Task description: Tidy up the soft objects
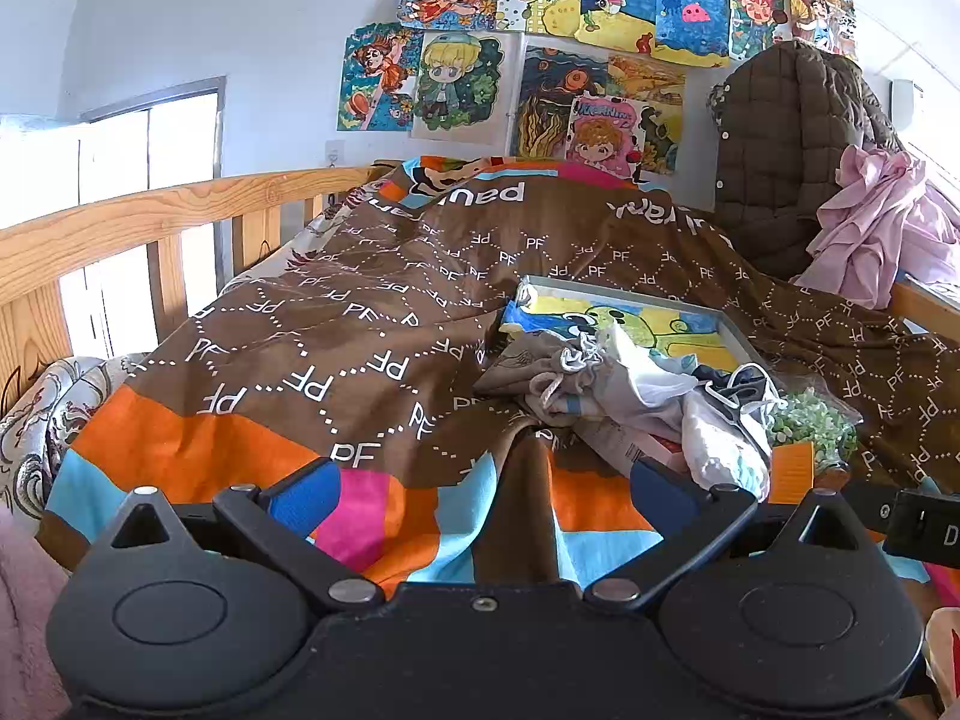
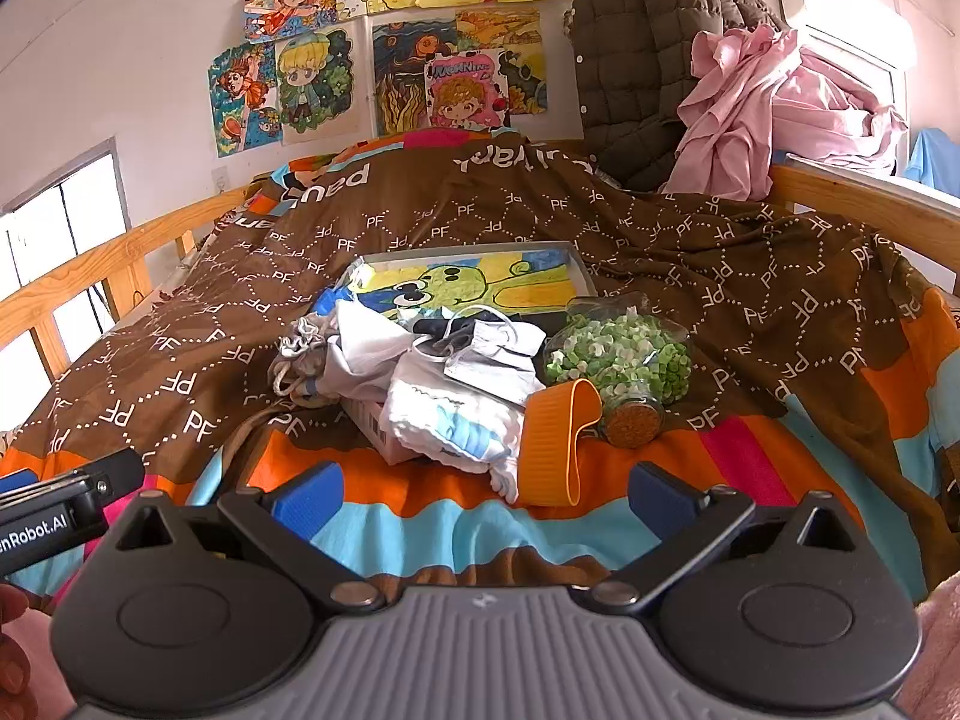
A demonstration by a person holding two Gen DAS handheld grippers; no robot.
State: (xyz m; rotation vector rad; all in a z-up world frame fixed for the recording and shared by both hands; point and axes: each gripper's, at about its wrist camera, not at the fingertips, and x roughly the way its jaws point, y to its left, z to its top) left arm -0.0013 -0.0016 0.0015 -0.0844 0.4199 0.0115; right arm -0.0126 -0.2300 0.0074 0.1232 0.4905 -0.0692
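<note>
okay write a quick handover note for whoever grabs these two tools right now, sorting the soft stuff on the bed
Left tool: open, holding nothing, short of the pile.
Right tool: open, holding nothing, facing the pile.
On the brown blanket: drawstring pouch, white cloths, face masks, orange silicone piece, jar of green bits, framed drawing behind.
Done: nothing visibly sorted.
Left: separate the soft items.

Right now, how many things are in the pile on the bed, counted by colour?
White or grey: 4 – drawstring pouch, plastic bag, face mask, folded cloth
Orange: 1 – silicone holder
Green: 1 – jar of green stars
Multicolour: 1 – painting
Total: 7; anything buried underneath isn't counted.
</note>
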